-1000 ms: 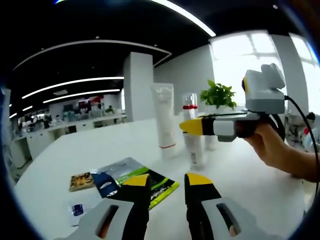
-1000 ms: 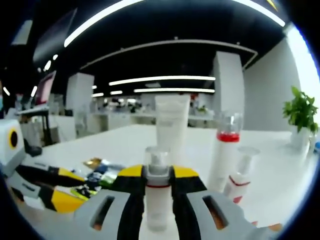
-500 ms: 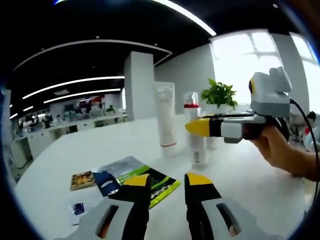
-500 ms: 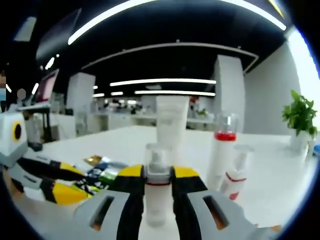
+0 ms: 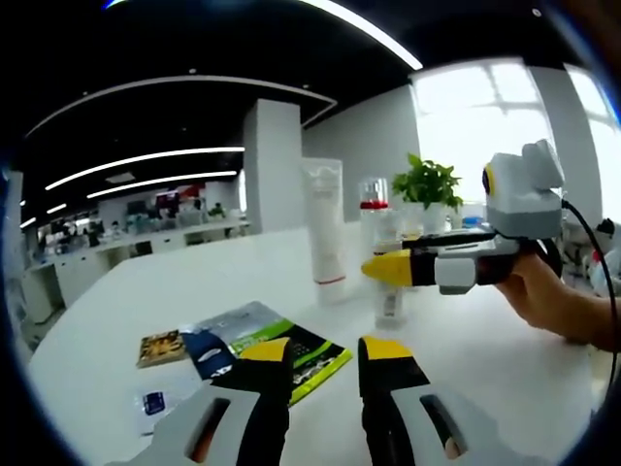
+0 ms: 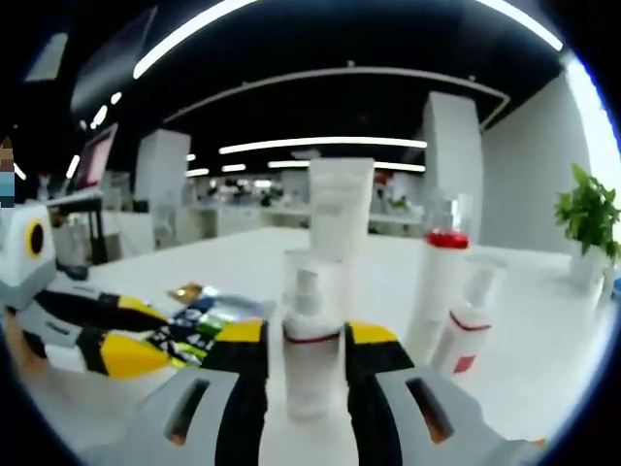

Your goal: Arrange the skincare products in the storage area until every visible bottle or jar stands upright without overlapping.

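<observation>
Now, right gripper view, lower left: left gripper (image 6: 146,335), jaws narrowly parted, empty, above sachets (image 6: 194,316). Centre: right gripper (image 6: 303,342), jaws slightly wider than small spray bottle (image 6: 310,345) standing upright between them; contact unclear. Behind: white tube (image 6: 340,209). Right of centre: red-collared bottle (image 6: 441,286), tilted pump bottle (image 6: 471,330). Risk: careless withdrawal clipping spray bottle, toppling it into close neighbours on table (image 6: 543,340).
</observation>
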### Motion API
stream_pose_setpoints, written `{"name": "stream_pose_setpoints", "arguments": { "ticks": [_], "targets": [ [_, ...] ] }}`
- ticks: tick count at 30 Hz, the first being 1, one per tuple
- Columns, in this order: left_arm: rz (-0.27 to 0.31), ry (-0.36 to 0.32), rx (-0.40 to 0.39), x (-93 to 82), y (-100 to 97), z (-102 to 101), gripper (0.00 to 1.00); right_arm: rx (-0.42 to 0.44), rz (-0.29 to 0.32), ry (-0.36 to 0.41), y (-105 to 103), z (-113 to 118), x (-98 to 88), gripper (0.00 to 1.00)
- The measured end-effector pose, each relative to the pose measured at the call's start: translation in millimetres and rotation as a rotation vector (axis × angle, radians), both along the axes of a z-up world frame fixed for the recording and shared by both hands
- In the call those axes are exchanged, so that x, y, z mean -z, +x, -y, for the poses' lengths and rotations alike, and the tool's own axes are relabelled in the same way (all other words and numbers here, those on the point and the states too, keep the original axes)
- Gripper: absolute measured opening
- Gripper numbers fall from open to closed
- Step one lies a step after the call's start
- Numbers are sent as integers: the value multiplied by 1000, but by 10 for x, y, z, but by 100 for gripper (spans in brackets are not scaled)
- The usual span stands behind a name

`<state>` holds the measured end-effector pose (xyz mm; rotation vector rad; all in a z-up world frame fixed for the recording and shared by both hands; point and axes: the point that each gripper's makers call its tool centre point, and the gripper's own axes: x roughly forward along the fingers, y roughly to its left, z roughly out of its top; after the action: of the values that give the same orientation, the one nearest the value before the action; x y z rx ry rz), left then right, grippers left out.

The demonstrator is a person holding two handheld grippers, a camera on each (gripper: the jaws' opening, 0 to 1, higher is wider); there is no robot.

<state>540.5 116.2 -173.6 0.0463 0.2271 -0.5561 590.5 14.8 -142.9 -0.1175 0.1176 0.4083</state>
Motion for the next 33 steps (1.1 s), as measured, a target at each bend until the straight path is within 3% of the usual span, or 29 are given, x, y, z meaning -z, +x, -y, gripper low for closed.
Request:
{"name": "stream_pose_setpoints", "arguments": {
  "ticks": [6, 9, 19, 24, 27, 31, 33],
  "targets": [
    [-1, 0, -4, 9, -26, -1, 26, -2, -97, -6, 18, 33, 209, 23],
    [-2, -6, -5, 5, -26, -7, 26, 11, -106, 37, 28, 44, 210, 23],
    [-2, -5, -7, 3, -26, -2, 26, 55, -103, 59, 127, 35, 205, 22],
    [-6, -7, -4, 9, -30, 5, 26, 43, -84, 31, 141, 2, 219, 23],
    [-8, -8, -4, 12, -15, 0, 26, 36, -126, -21, 134, 16, 329, 23],
    [-11, -22, -10, 1, 13, -31, 26, 20, -121, -8, 94, 50, 325, 34],
    [-10, -28, -11, -7, 17, -36, 26, 25, -137, -14, 68, 76, 361, 31]
  ]
}}
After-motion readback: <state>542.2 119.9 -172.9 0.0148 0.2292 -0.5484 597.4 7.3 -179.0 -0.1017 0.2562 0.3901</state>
